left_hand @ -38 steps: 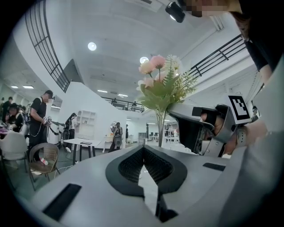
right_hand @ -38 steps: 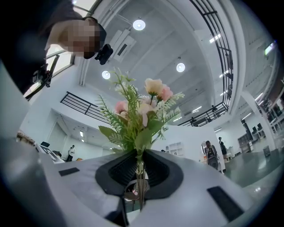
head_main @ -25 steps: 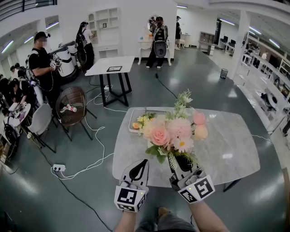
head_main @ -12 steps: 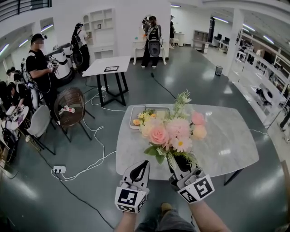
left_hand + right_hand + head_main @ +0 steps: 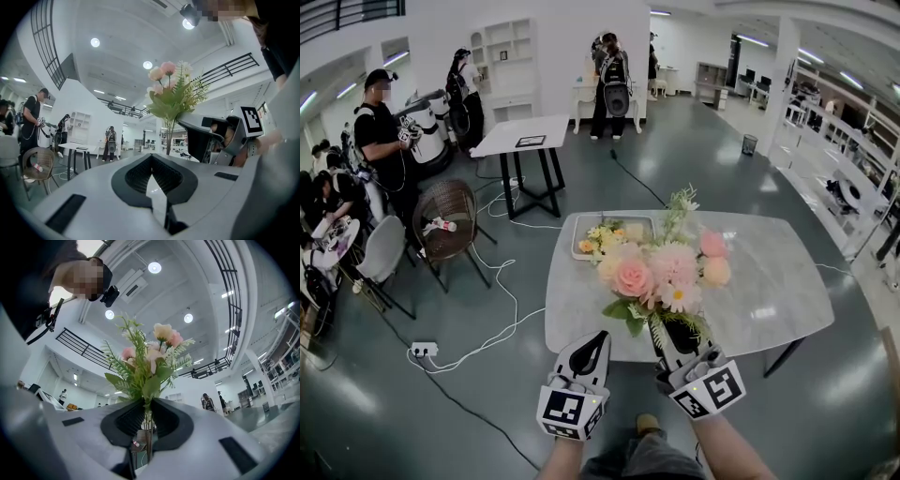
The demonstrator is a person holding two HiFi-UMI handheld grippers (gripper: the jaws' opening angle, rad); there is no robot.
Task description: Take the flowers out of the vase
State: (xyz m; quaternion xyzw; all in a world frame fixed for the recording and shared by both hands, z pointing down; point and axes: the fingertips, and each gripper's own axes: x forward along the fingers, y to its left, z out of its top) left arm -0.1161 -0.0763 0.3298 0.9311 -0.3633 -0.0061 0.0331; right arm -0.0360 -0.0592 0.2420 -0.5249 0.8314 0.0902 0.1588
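Note:
A bouquet (image 5: pixel 661 272) of pink, peach and white flowers with green leaves stands upright over the near edge of the marble table (image 5: pixel 769 281). My right gripper (image 5: pixel 675 337) is shut on its stems (image 5: pixel 148 427), which run up between the dark pads. In the right gripper view the blooms (image 5: pixel 147 357) rise straight ahead. My left gripper (image 5: pixel 598 339) hangs beside it on the left, shut with nothing in it, its pads (image 5: pixel 133 173) meeting. The bouquet (image 5: pixel 171 91) and the right gripper (image 5: pixel 206 136) show to the right in the left gripper view. No vase is in view.
A tray (image 5: pixel 586 246) with yellow flowers (image 5: pixel 602 236) lies at the table's far left corner. Beyond stand a small white table (image 5: pixel 525 136), a wicker chair (image 5: pixel 450 216) and several people. Cables and a power strip (image 5: pixel 422 349) lie on the floor at left.
Both grippers and the bouquet have drawn back from the table together and risen slightly; the table's near edge now sits farther off. Neither grip has changed.

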